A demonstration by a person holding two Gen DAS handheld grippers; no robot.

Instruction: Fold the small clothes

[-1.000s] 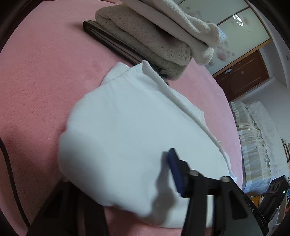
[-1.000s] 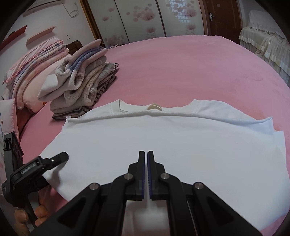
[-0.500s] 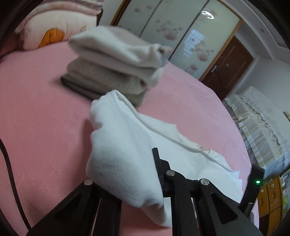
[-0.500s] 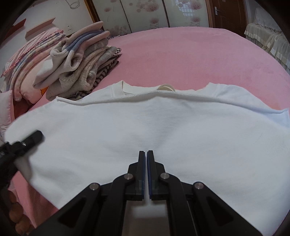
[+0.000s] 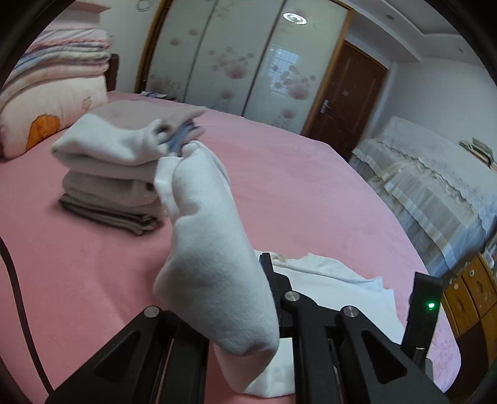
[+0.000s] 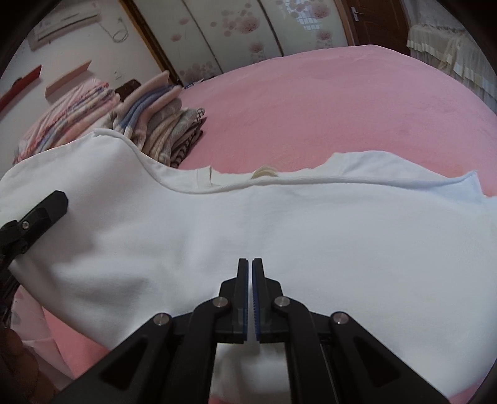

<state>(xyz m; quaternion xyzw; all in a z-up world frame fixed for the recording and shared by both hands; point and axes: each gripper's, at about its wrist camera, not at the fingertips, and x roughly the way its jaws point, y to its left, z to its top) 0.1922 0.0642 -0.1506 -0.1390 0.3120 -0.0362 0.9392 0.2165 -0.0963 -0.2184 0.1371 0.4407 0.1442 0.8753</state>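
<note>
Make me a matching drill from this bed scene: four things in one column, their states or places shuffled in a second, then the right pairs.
Things:
1. white shirt
2. left gripper
3. right gripper
4. stack of folded clothes

States:
A. shut, empty, over the shirt's middle
B. one side lifted, the rest flat on the bed
C. piled beyond the shirt
D. shut on the shirt's raised edge

Pairs: 1-B, 2-D, 3-A, 4-C

A home bedroom is shown. A wide bed (image 5: 310,199) is covered in a pink sheet, with folded quilts (image 5: 59,62) and a pillow (image 5: 46,112) piled at its head. Sliding wardrobe doors (image 5: 236,59) with a floral print, a wooden door (image 5: 344,96) and a wall air conditioner (image 6: 68,21) are seen behind.
</note>
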